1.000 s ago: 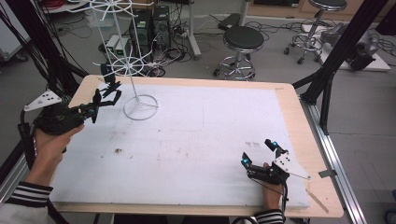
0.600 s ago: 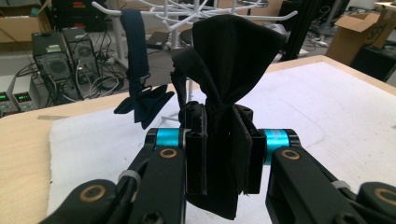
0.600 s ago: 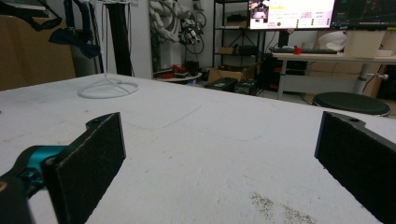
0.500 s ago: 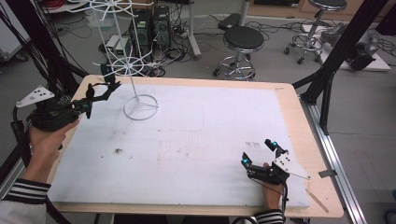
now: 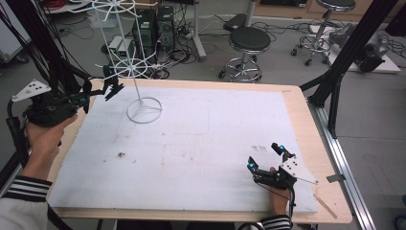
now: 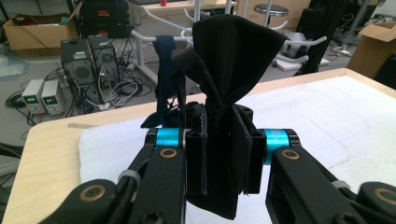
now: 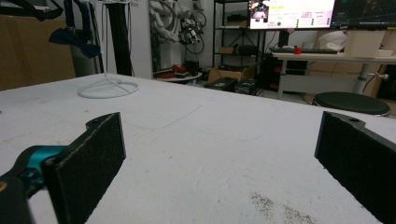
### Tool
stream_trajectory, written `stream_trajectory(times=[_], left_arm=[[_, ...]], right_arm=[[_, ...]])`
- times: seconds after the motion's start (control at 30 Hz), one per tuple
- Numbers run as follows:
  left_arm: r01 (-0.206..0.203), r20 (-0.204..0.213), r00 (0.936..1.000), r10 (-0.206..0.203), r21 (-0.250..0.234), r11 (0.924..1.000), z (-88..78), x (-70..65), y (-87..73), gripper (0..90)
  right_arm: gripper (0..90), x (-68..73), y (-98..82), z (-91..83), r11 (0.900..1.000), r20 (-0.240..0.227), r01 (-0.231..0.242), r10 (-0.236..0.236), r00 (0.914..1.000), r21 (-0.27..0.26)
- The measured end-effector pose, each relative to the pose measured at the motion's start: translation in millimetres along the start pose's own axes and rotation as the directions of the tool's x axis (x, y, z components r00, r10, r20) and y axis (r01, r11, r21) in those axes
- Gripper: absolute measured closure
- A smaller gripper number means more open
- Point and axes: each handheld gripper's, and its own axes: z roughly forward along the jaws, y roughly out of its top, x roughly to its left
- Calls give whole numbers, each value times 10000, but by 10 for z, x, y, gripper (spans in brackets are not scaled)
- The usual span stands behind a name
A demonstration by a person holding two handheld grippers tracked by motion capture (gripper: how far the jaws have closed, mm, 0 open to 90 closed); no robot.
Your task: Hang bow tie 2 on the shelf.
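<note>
While the left gripper [image 5: 111, 88] hangs over the far-left corner of the table [image 5: 297, 103], its jaws are clamped tight on a black cloth [image 6: 227, 88], and the left gripper view shows it plainly: the fabric is pinched at its waist between the two pads, fanning out wide above them and drooping in a flap below. Just past the cloth in that view, a dark blue strip [image 6: 164, 79] hangs from an arm of the white rack [image 5: 136, 72]. From the high view, that rack stands on its ring base at the far left of the white mat [image 5: 191, 143], a spoked wheel of arms partway up its pole and another at the top, and the left gripper's tips sit right beside the lower wheel; whether the cloth touches an arm there, I cannot tell. Over on the near right, the right gripper [image 5: 266, 155] rests low over the mat, near its front edge, with the hand [image 5: 277, 196] behind it. Its jaws stand wide apart with nothing between them, and the right gripper view looks across bare mat toward the rack's ring base at far left. Small dark smudges mark the mat between the two grippers.
</note>
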Motion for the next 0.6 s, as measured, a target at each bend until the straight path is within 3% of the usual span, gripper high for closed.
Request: stream_trajectory(times=[0.6], left_arm=[[-166,85,9998,167,-35,9999,107,-107,150,764]], right_arm=[[11,0,0,-1,10000,-1,-8,8,10000,3]])
